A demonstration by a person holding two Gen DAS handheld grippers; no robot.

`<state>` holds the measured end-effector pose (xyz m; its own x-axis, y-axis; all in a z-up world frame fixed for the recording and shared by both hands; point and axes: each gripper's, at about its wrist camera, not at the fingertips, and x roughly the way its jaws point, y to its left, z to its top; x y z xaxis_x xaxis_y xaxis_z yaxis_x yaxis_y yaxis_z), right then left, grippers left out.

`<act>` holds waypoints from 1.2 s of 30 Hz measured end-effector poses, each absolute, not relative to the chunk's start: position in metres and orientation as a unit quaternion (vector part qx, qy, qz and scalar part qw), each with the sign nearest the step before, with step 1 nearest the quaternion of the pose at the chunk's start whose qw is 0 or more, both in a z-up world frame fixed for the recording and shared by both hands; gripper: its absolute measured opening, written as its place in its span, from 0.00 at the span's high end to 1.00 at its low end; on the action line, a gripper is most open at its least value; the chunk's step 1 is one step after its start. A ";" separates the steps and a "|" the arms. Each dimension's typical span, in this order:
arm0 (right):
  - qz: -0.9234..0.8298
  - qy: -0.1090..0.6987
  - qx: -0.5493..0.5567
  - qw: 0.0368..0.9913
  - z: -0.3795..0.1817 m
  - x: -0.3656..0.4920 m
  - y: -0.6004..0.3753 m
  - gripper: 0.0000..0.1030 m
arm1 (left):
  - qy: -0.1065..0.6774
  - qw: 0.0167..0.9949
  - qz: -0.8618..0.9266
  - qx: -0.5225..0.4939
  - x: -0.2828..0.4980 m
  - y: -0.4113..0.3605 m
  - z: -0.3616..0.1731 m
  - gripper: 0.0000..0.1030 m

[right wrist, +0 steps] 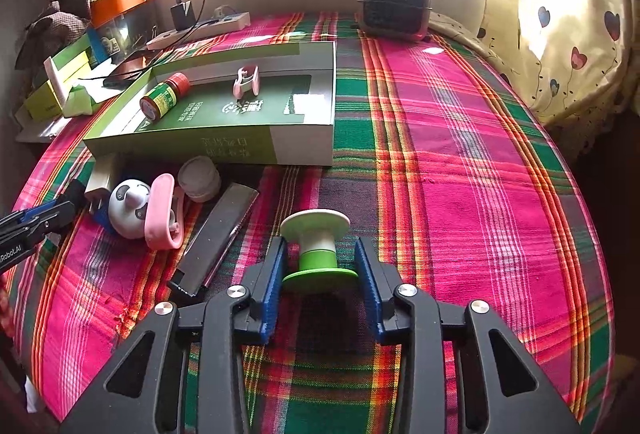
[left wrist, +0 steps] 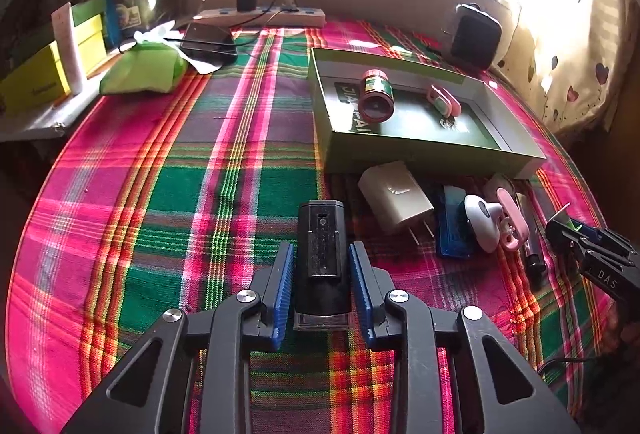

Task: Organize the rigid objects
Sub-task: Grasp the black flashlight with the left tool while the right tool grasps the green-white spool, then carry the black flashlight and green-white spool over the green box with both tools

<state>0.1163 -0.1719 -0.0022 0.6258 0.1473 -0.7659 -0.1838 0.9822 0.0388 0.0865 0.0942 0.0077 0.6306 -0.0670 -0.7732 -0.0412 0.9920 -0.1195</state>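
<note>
From your left wrist view, your left gripper [left wrist: 322, 254] had its fingers clenched on a black rectangular device [left wrist: 322, 246], held just above the plaid cloth [left wrist: 160, 193]. Ahead to the right sat the green box [left wrist: 420, 149], with a red-capped jar [left wrist: 376, 95] and a pink clip [left wrist: 444, 99] lying inside. A white charger [left wrist: 394, 199] lay just in front of the box.

From your right wrist view, your right gripper [right wrist: 320, 270] had its blue fingers [right wrist: 274, 282] on either side of a green-and-white spool [right wrist: 318, 250]; whether they pressed it or stood released, I could not tell. A dark flat bar [right wrist: 220, 234] lay to its left.
</note>
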 end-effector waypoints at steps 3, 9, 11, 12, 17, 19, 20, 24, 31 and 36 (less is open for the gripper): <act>0.094 0.422 -0.019 0.901 -0.002 0.116 -0.173 0.66 | 0.429 0.901 -0.007 -0.064 0.087 0.094 0.007 0.75; 0.096 0.422 -0.018 0.901 -0.002 0.117 -0.174 0.66 | 0.429 0.901 -0.007 -0.064 0.086 0.094 0.007 0.75; 0.095 0.422 -0.018 0.901 -0.002 0.116 -0.174 0.66 | 0.429 0.901 -0.007 -0.064 0.086 0.094 0.008 0.75; 0.095 0.422 -0.018 0.901 -0.002 0.116 -0.174 0.66 | 0.429 0.901 -0.007 -0.064 0.086 0.094 0.008 0.75; 0.095 0.422 -0.018 0.901 -0.002 0.116 -0.173 0.66 | 0.428 0.901 -0.008 -0.065 0.086 0.095 0.008 0.75; 0.096 0.422 -0.018 0.901 -0.002 0.116 -0.173 0.66 | 0.428 0.901 -0.009 -0.068 0.086 0.094 0.008 0.75; 0.096 0.421 -0.018 0.902 -0.002 0.116 -0.173 0.66 | 0.428 0.901 -0.010 -0.068 0.086 0.094 0.008 0.75; 0.099 0.419 -0.019 0.902 -0.001 0.115 -0.172 0.66 | 0.426 0.902 -0.013 -0.067 0.087 0.092 0.011 0.75; 0.104 0.411 -0.016 0.905 0.006 0.114 -0.172 0.66 | 0.415 0.907 -0.017 -0.066 0.086 0.091 0.022 0.75; 0.107 0.403 -0.015 0.909 0.013 0.116 -0.171 0.66 | 0.406 0.911 -0.023 -0.067 0.089 0.091 0.032 0.75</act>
